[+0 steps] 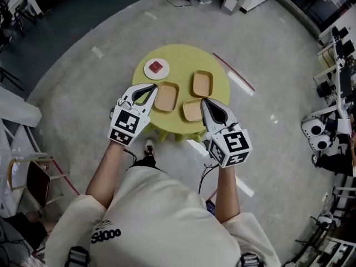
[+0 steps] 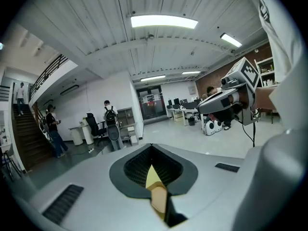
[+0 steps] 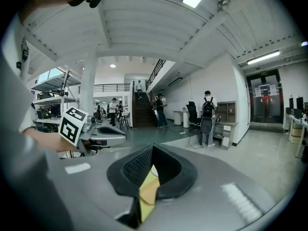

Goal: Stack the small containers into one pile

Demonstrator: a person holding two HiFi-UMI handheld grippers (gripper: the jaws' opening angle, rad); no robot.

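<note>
White left tongs (image 1: 152,87), right tongs (image 1: 203,100), closed, pointing forward

The left gripper (image 2: 152,149) has its dark ribbed fingers (image 2: 134,165) closed tip to tip, leaving only a yellow and tan sliver (image 2: 157,192) visible at six o'clock. At two o'clock the right gripper (image 2: 204,108) hangs with its marker cube. A ceiling light (image 2: 163,21) glows at twelve. A person with a backpack (image 2: 110,117) stands near nine o'clock, a staircase (image 2: 26,138) further out.

Both bare forearms reach forward side by side; left gripper (image 1: 151,89) and right gripper (image 1: 204,102) point ahead, jaws closed together.
</note>
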